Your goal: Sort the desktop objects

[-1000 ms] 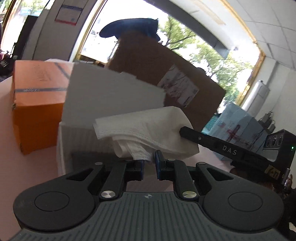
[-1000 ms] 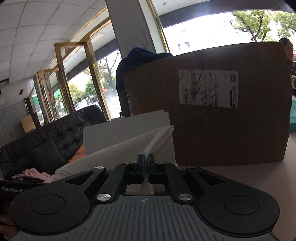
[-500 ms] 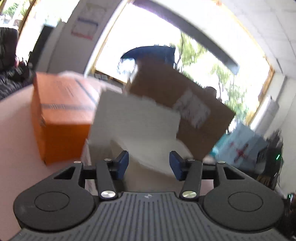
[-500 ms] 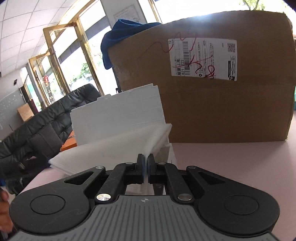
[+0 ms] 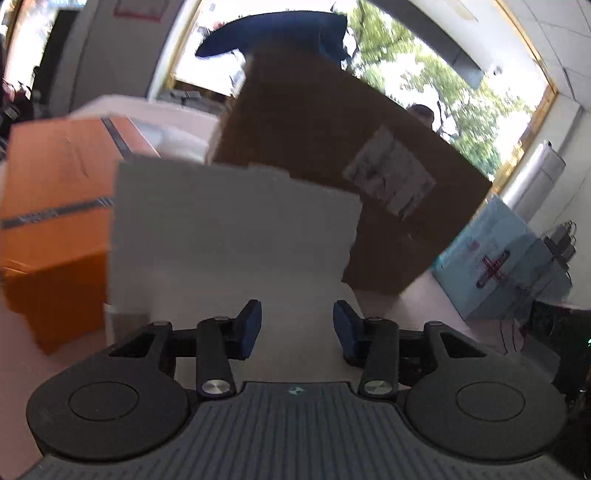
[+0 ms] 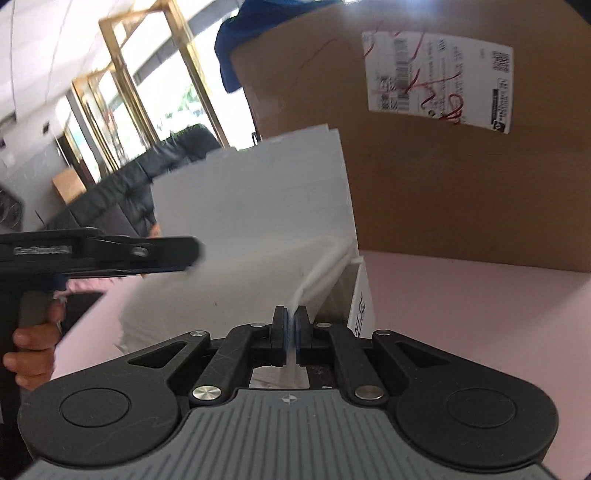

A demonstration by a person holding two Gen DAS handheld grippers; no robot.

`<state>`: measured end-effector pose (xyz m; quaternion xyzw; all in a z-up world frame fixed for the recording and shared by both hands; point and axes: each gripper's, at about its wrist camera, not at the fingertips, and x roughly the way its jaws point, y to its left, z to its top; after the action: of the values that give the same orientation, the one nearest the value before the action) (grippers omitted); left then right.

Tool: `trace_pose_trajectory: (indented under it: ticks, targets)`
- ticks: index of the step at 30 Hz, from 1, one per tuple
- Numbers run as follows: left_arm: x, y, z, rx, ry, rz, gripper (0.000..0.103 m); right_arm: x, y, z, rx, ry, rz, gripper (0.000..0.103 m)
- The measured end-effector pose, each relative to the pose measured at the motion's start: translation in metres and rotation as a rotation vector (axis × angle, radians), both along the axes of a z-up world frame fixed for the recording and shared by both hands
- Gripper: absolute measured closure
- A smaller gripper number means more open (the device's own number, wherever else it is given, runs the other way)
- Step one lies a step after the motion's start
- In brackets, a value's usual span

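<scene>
My right gripper [image 6: 291, 325] is shut on a folded white tissue [image 6: 236, 280], which hangs over the open white box [image 6: 360, 306] on the pink table. The box's white lid [image 6: 251, 199] stands upright behind the tissue. My left gripper [image 5: 297, 325] is open with nothing between its blue pads, facing the same white lid [image 5: 229, 236]. In the right wrist view the left gripper [image 6: 192, 251] reaches in from the left, held by a hand [image 6: 29, 354].
A large brown cardboard box [image 6: 461, 177] with a shipping label stands behind the white box, blue cloth [image 5: 273, 33] on top. An orange box [image 5: 51, 218] sits at the left, a light blue box [image 5: 495, 266] at the right. Pink table [image 6: 461, 306] lies to the right.
My left gripper let go of the tissue, opened and drew back. My right gripper stays shut on the tissue and has lowered it toward the white box.
</scene>
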<state>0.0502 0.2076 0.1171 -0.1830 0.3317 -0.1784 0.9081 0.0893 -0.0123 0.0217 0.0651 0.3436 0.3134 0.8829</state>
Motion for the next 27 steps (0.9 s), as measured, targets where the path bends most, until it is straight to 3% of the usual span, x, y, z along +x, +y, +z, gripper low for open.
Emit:
trace_pose_trajectory:
  ticks: [3, 8, 13, 20, 24, 27]
  targets:
    - [0.013, -0.002, -0.016, -0.014, 0.069, -0.041, 0.065, 0.004, 0.011, -0.001, -0.039, 0.039, 0.031, 0.098]
    - [0.027, 0.006, -0.032, -0.014, 0.143, -0.018, 0.066, 0.009, 0.029, -0.005, -0.112, 0.049, 0.040, 0.097]
    - [0.038, 0.004, -0.048, 0.030, 0.209, -0.002, 0.066, 0.007, 0.031, 0.006, -0.185, 0.020, -0.011, 0.086]
    - [0.030, 0.011, -0.035, 0.029, 0.152, 0.033, 0.065, -0.009, 0.029, 0.032, -0.167, -0.131, -0.049, 0.084]
    - [0.025, 0.015, -0.027, 0.028, 0.119, 0.052, 0.065, -0.004, 0.037, 0.020, -0.169, -0.130, -0.088, 0.095]
    - [0.022, 0.018, -0.022, 0.028, 0.095, 0.067, 0.065, 0.008, 0.047, 0.005, -0.154, -0.076, -0.100, 0.096]
